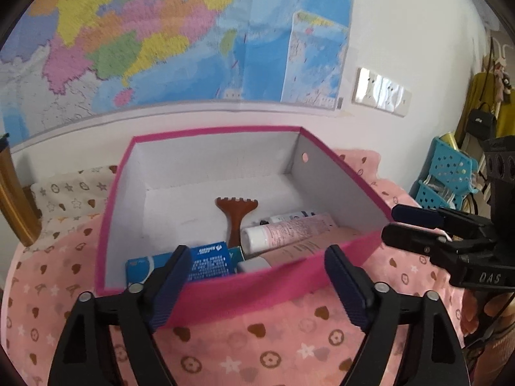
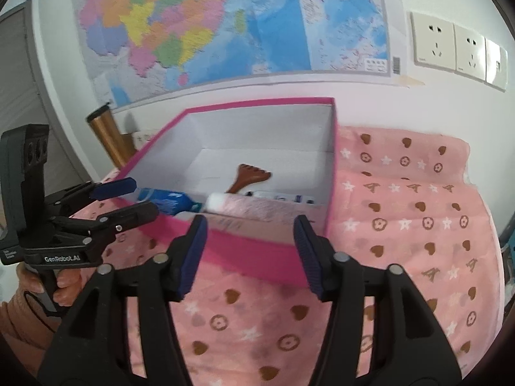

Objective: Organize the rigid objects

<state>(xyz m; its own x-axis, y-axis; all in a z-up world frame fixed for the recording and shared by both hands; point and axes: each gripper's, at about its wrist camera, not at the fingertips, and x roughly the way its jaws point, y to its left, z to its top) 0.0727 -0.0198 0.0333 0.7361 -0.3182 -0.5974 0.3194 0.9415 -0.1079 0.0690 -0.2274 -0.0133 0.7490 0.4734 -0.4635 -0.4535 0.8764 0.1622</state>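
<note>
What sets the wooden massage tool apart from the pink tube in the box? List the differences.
The wooden massage tool is dark brown with a toothed, fan-shaped head; the pink tube is pale pink, printed, with a white cap. The tool's handle points toward the box's near wall, while the tube lies crosswise, cap toward the tool. The tool rests on the bare white floor; the tube lies among other packages. Both lie flat inside the pink box.

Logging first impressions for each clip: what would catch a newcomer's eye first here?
The open pink box on the pink patterned cloth, centre of both views, holding a brown wooden massager, a blue carton and a pink tube. Behind it, a bright wall map. Both claws, left and right, stand open and empty before the box.
</note>
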